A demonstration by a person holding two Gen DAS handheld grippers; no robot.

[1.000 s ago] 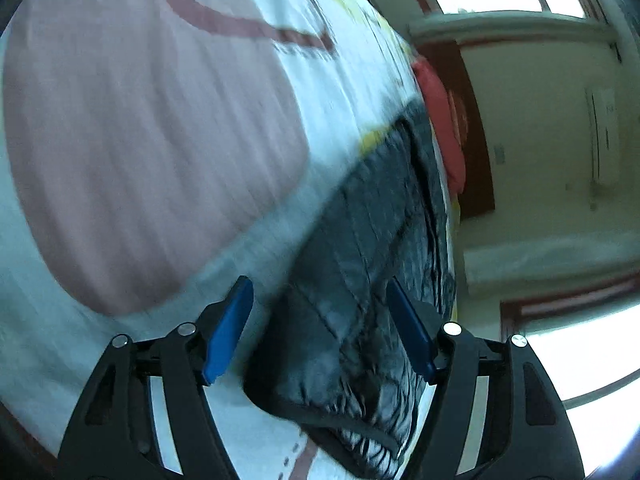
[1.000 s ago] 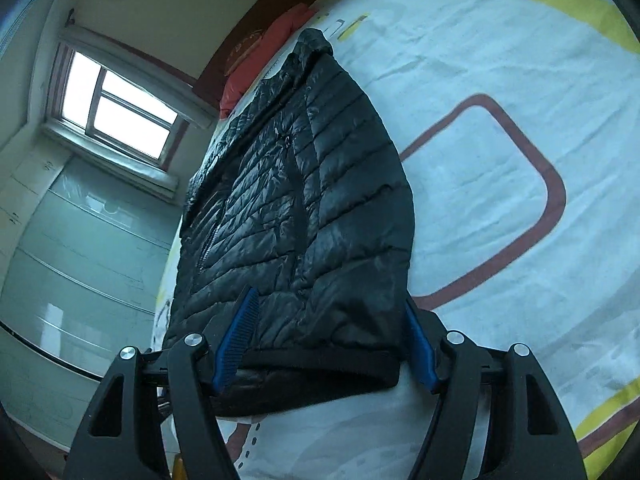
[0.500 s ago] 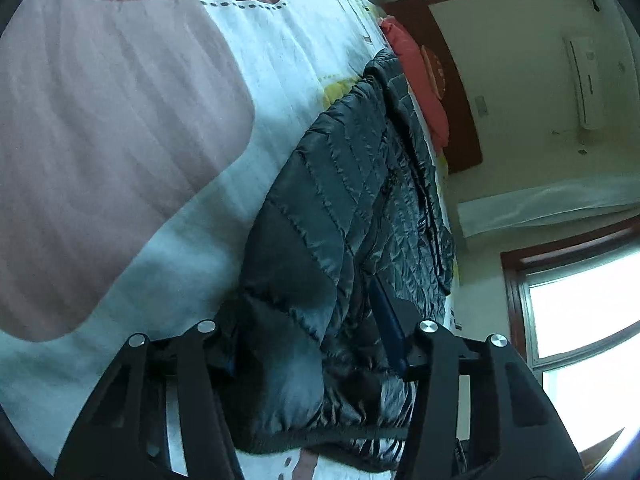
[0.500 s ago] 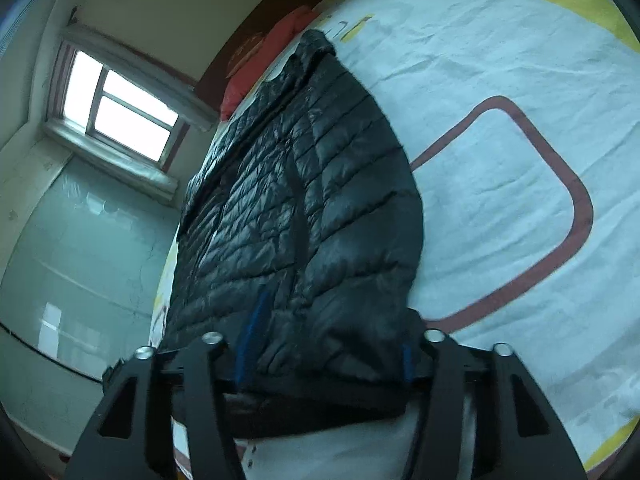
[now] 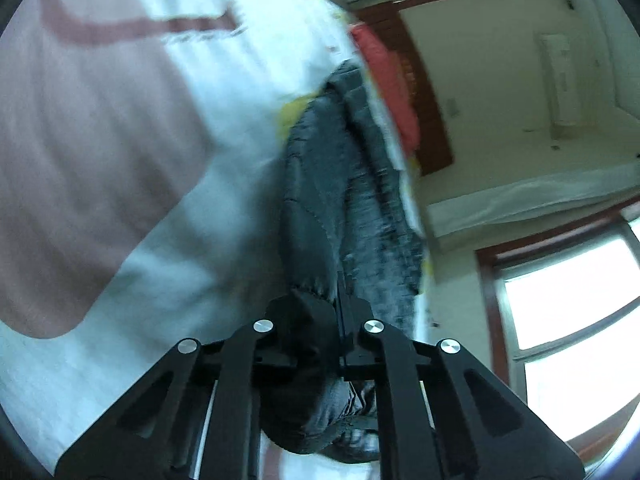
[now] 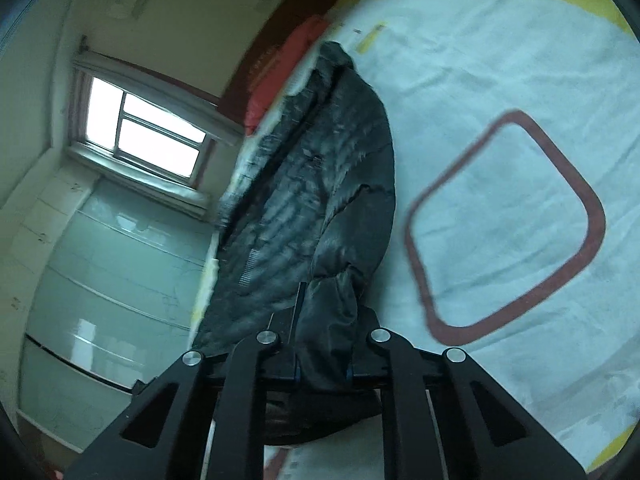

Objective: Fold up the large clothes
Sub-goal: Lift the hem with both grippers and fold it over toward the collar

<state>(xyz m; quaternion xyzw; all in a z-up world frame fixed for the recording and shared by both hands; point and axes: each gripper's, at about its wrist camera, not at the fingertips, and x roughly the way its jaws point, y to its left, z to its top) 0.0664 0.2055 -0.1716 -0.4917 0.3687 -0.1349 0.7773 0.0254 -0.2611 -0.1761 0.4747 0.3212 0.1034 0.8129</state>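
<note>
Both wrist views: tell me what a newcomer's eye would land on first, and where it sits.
The black quilted jacket dominates, stretched along the middle of the bed from the red pillow at the headboard toward the cameras. Its near hem is bunched in both tools: the left gripper and right gripper are each shut on it. To one side spreads the pale bedsheet with its brown rounded-square outline.

Blown-out window (image 6: pixel 148 136) daylight, motion blur, fisheye-curved edges
</note>
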